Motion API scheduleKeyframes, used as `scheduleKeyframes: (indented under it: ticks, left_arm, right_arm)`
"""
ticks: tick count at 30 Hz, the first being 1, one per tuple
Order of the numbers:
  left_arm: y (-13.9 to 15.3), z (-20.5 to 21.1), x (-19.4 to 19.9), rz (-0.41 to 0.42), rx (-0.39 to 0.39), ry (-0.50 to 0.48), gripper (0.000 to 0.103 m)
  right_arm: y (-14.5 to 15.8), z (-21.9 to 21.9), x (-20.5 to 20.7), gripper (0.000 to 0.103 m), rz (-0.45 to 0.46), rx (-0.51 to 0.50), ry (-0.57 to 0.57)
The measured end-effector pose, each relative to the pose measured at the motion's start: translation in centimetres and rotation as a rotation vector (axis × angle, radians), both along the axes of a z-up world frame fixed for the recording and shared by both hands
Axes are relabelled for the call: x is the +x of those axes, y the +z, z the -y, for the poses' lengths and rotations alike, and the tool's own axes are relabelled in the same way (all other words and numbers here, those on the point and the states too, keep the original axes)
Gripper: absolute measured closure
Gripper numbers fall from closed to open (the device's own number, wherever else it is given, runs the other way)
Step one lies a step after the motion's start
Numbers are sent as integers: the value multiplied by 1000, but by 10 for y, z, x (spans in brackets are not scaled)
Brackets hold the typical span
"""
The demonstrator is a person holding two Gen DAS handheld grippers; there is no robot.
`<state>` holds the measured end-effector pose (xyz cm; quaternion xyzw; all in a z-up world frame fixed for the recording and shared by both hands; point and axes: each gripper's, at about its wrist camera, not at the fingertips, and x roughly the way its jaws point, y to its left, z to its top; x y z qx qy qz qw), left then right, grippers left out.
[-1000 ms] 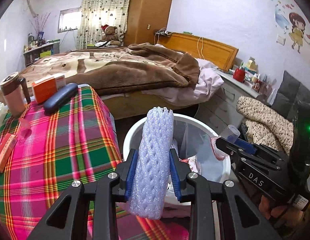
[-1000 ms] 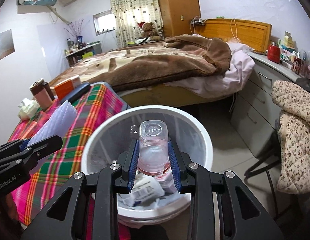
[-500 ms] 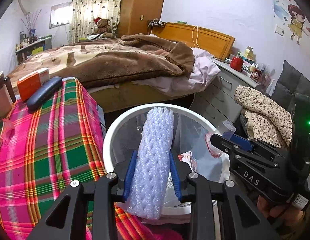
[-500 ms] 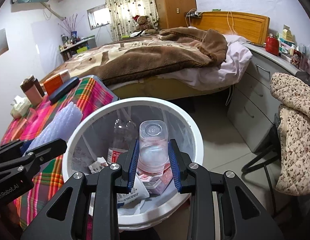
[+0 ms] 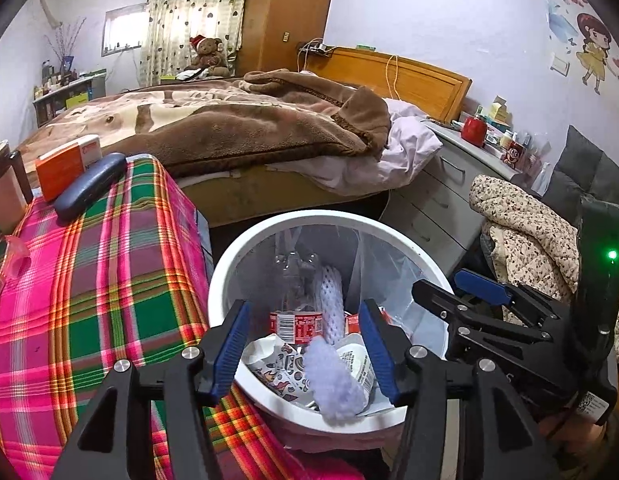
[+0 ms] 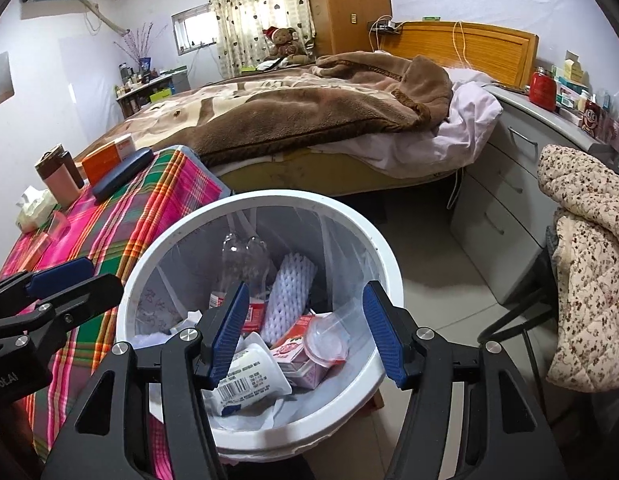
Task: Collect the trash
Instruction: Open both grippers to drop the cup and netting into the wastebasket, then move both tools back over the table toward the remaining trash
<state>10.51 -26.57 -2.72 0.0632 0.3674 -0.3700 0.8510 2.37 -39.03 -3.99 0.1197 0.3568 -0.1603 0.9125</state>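
Drop step, right over the round white plastic trash bin [image 6: 389, 276]. Left gripper [image 5: 305, 344] just sprung apart, empty; pale ribbed foam fruit sleeve [image 6: 287, 296] down among the rubbish. Right gripper [image 6: 305, 328] likewise freshly spread, clear plastic cup [image 6: 325, 340] landed inside. Next, probably: back to the plaid-clothed table [image 5: 89, 280] for more litter.

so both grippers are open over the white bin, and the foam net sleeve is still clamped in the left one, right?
Not quite. The left gripper holds nothing: its jaws have just been opening and stand apart, and the foam net sleeve lies inside the white bin among the other trash, as the right wrist view shows. The right gripper is open over the bin too.
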Motion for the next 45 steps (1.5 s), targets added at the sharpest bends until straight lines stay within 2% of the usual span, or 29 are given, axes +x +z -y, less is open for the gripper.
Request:
scheduleKeyframes:
  ticks: [14,19,25,31,45]
  left_arm:
    - [16,-35,-4,47,-10,69,46]
    - [23,-54,-2,57,-22,99,43]
    - [29,-83,4,74,-32,154,42]
    - [37,-115,14,103,-29,215,40]
    - [38,-199,52,113,-22,382,39]
  right_arm:
    - [13,-16,-2,42,60,-13,-5]
    - [18,-29,1,42,85,-16,17]
    - [24,-47,9,42,114,-21,52]
    - [29,-68,22,35,146,-28,101]
    - [34,-121,60,34,177,-45,209]
